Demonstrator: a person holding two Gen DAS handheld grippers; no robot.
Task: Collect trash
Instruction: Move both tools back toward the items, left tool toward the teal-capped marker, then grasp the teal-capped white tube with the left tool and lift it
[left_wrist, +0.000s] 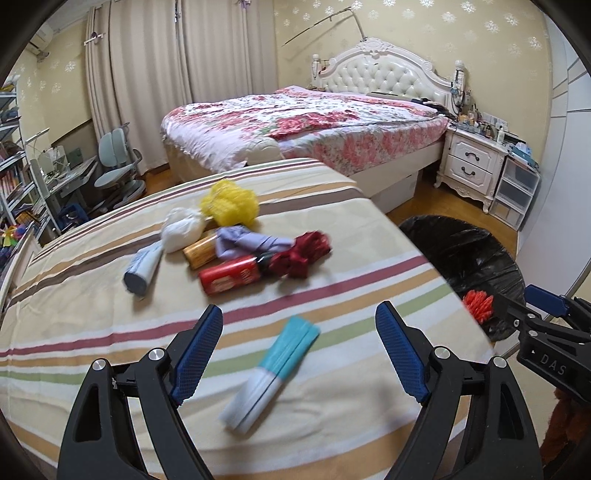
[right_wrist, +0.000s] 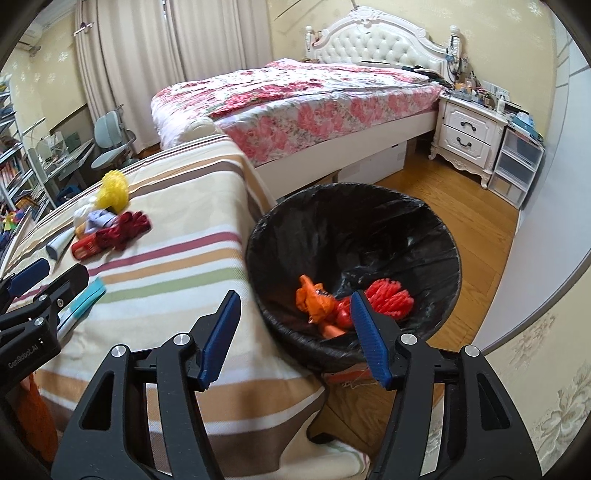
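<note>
My left gripper hangs open over the striped cloth of the table. A teal-and-white packet lies on the cloth under the gap between its fingers, untouched. Farther back is a pile: a yellow mesh ball, a white bag, a blue-grey roll, a purple rag, a red packet and a dark red bow. My right gripper is open and empty above the near rim of the black-lined bin. An orange wrapper and a red mesh lie inside the bin.
The bin stands on the wooden floor against the table's right edge. Behind it are a bed with a floral cover and a white nightstand. A desk chair and shelves stand at the left. My left gripper shows at the right wrist view's left edge.
</note>
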